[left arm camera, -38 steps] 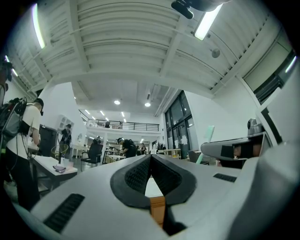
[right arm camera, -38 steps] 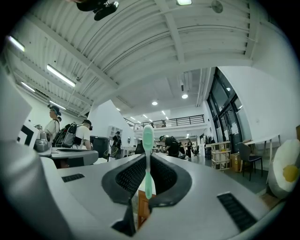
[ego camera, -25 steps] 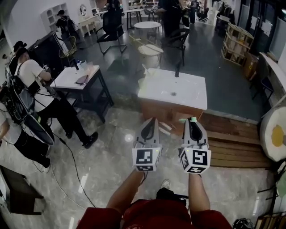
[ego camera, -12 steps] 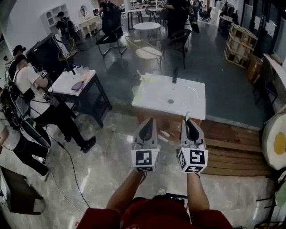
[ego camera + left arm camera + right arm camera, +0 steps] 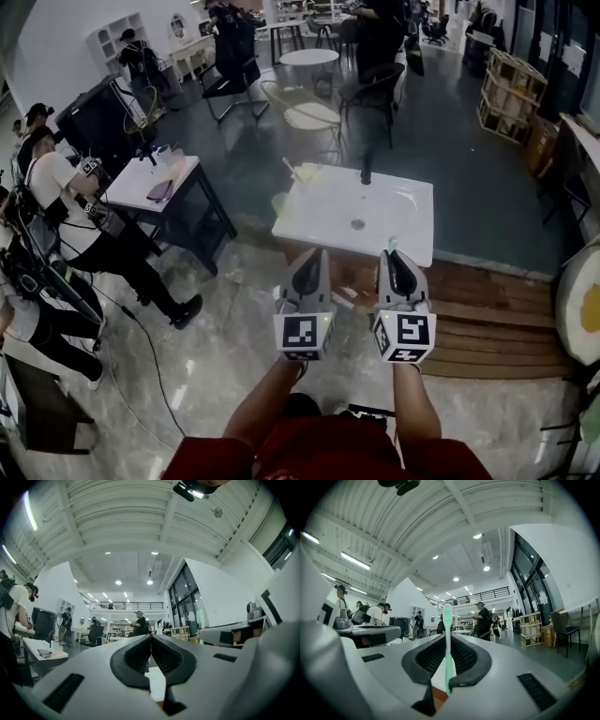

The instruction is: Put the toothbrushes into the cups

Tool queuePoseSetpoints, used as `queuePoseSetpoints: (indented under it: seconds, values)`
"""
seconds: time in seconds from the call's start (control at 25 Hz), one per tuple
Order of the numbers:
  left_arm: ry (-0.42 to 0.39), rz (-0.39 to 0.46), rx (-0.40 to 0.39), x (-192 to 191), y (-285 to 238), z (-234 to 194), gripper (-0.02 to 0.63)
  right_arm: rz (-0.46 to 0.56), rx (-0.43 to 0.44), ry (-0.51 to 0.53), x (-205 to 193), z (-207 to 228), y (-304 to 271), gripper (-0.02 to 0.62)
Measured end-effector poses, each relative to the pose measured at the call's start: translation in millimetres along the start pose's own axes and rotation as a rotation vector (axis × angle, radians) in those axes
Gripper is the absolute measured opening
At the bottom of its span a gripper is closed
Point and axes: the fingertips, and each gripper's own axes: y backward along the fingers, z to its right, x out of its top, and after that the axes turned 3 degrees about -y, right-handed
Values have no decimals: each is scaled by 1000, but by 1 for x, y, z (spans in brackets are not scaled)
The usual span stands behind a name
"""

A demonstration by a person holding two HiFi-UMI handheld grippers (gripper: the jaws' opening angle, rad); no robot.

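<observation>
Both grippers are up side by side over the marble floor (image 5: 216,347), marker cubes facing the camera and noses aimed at 12 o'clock. The left gripper (image 5: 316,255) is pressed together, and its own view confirms it: the left gripper (image 5: 151,638) has its dark pads meeting tip to tip with nothing between them. The right gripper (image 5: 395,255) is pinching a pale green toothbrush (image 5: 393,245), whose end just peeks past the nose. In the right gripper view, the right gripper (image 5: 448,637) has that toothbrush (image 5: 447,634) clamped upright between the pads, the head rising clear above the tips. Dead ahead at 12 o'clock sits the white worktop (image 5: 394,216) with its sunken basin, a drain (image 5: 357,224) in the middle and a dark tap (image 5: 366,170) at the far edge. Over at 9 o'clock, a person (image 5: 70,211) in a white shirt stands by a dark table.
</observation>
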Motion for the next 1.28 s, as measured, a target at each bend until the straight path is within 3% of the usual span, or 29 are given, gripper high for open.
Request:
queuePoseSetpoints:
  seconds: [0.28, 0.6, 1.28]
  values:
    - [37, 13, -45, -20, -48, -19, 29, -25, -22, 40, -16, 5, -42, 49]
    - [55, -1, -70, -39, -98, -71, 29, -36, -52, 48, -23, -9, -111, 49]
    - [78, 16, -58, -60, -149, -199, 29, -39, -23, 78, -37, -87, -237, 49]
